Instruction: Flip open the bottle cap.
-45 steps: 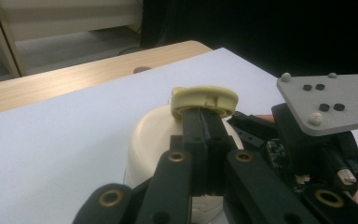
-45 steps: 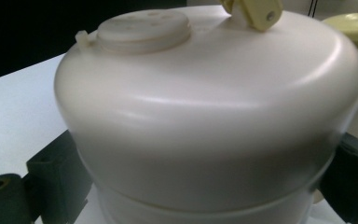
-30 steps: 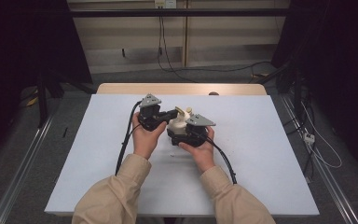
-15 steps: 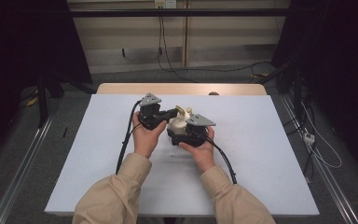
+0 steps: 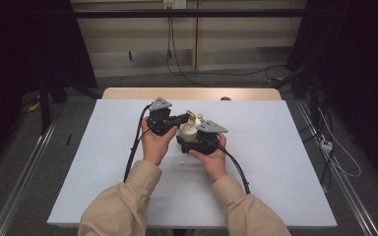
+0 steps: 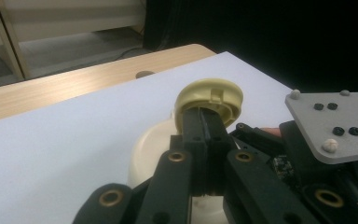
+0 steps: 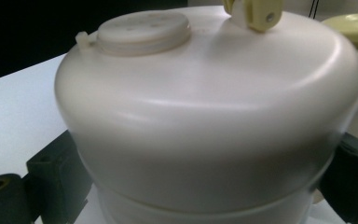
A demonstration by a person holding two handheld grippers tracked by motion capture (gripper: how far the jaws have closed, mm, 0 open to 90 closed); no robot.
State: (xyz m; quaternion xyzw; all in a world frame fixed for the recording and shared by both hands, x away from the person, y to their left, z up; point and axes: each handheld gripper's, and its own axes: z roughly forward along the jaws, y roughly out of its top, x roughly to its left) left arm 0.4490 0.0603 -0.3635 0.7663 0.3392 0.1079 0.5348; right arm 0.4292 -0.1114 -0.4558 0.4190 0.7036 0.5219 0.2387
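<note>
A cream plastic container (image 5: 188,130) stands on the white table (image 5: 275,162), between the two hands. My right gripper (image 5: 198,140) is shut on its round body (image 7: 205,121), with one black jaw on each side. On top of the body are a small white lid (image 7: 144,29) and a yellow hinge piece (image 7: 256,11). My left gripper (image 5: 186,117) comes in from the left and is shut on the rim of the yellow cap (image 6: 210,95) at the container's top. In the left gripper view, the right gripper's grey plate (image 6: 338,123) is close on the right.
A tiny white bit (image 5: 181,163) lies on the table just in front of the hands. A wooden strip (image 5: 192,93) runs along the table's far edge. Cables trail from both grippers toward the person. Metal rails (image 5: 24,167) flank the table.
</note>
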